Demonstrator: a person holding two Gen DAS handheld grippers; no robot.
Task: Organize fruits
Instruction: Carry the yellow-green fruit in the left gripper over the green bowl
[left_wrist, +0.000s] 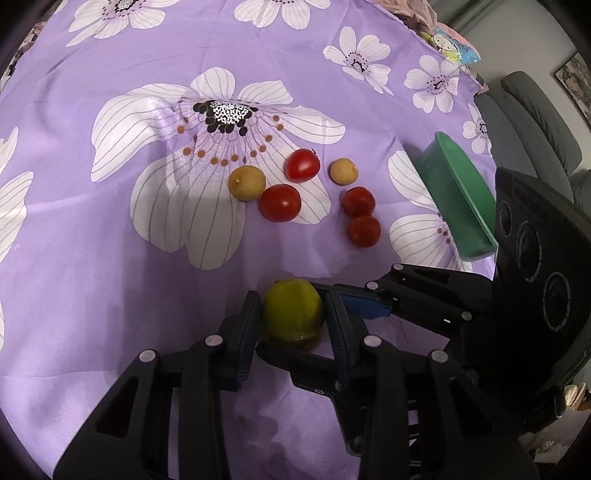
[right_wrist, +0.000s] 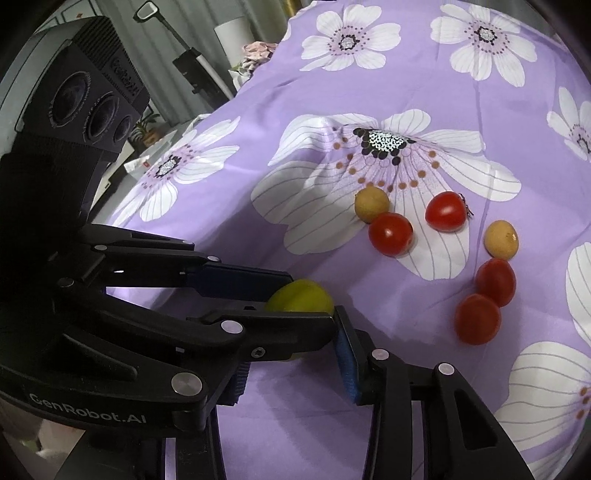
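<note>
Left claw: my left gripper (left_wrist: 291, 325) is clenched on the green fruit (left_wrist: 293, 314), one pad pressed to each flank of it, low over the cloth.
Right claw: my right gripper (right_wrist: 291, 354) comes in from the side at that same green fruit; its fingers straddle the fruit crosswise to my left ones, but the left linkage covers the contact, so I cannot tell whether its pads press or stand just clear.
Green fruit: sits between the left fingertips, touching or nearly touching the purple flowered cloth (left_wrist: 110, 258); only its top shows in the right wrist view (right_wrist: 301, 297).
Just ahead of the claws: two red tomatoes touching each other, the nearer (left_wrist: 364, 230) and the farther (left_wrist: 357, 201), off to the right of the left claw's line.
Further ahead: a red tomato (left_wrist: 280, 202) touching a tan round fruit (left_wrist: 246, 182) on its left; beyond them a third red tomato (left_wrist: 302, 165), apart from both.
Beside that: a smaller tan round fruit (left_wrist: 343, 171), just beyond the touching pair.
Far right of my left claw: a green bowl (left_wrist: 461, 199), standing clear of all the fruit and seen tilted at the lens edge.
Under everything: the cloth, printed with large white blossoms.
</note>
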